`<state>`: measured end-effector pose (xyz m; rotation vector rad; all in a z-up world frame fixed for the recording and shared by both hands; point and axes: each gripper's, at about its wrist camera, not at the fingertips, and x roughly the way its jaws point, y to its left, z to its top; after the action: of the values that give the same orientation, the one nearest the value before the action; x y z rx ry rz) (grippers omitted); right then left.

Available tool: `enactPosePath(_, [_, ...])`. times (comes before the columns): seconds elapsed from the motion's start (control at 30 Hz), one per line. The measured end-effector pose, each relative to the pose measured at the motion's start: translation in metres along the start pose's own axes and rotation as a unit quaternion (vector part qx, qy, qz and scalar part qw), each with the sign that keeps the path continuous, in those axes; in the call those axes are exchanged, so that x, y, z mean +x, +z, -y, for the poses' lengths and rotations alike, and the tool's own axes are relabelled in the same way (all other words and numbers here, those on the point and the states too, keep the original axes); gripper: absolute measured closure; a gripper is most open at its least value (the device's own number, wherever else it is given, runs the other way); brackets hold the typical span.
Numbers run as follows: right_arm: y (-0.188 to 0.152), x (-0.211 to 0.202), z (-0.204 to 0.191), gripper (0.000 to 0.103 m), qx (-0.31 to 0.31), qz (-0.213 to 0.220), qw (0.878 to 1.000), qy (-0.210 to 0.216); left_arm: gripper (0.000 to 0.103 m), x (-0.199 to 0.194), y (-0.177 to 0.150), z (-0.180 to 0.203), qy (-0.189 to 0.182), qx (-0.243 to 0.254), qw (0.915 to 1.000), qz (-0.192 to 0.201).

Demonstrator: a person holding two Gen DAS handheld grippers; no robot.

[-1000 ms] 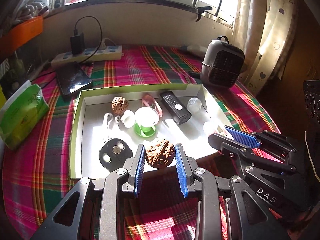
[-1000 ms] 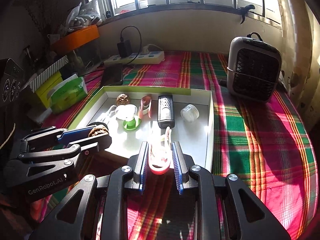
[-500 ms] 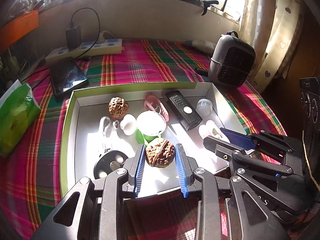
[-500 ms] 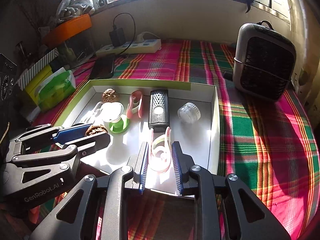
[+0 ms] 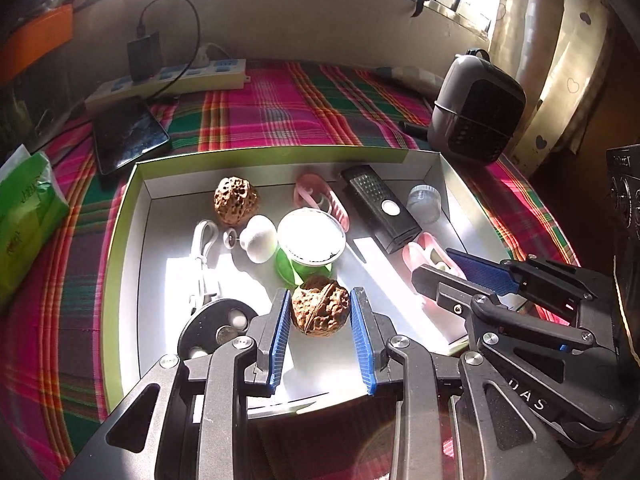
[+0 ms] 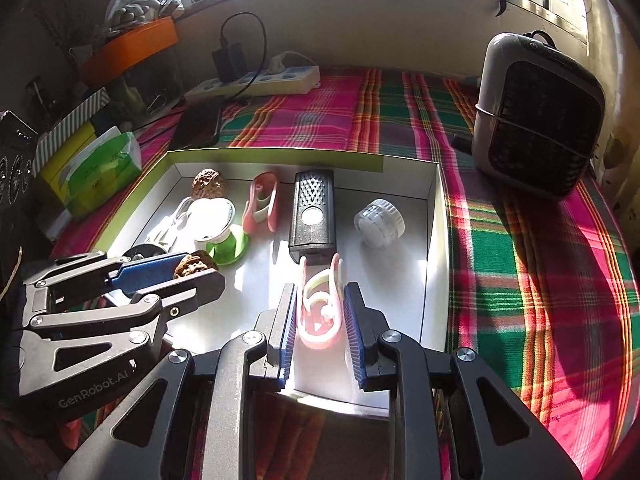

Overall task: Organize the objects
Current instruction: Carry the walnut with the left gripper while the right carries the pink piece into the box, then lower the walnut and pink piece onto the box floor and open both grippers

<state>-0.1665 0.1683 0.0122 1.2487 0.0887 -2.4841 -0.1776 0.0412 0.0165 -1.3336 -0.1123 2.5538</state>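
Left tongs pinch a walnut above the box's near edge; right tongs pinch a pink clip, long axis pointing away, toward the box's near right corner

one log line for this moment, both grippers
left gripper: shut on walnut | right gripper: shut on pink clip | both over tray
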Motion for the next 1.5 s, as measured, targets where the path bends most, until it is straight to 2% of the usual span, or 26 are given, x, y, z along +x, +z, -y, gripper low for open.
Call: enactPosePath(1.5, [-0.0003, 0.0001, 0.0006, 0.077, 0.006, 0.008, 1.000, -0.003, 0.075, 0.0007, -0.0005, 0.0031, 0.014, 0.009, 0.9999, 0.001])
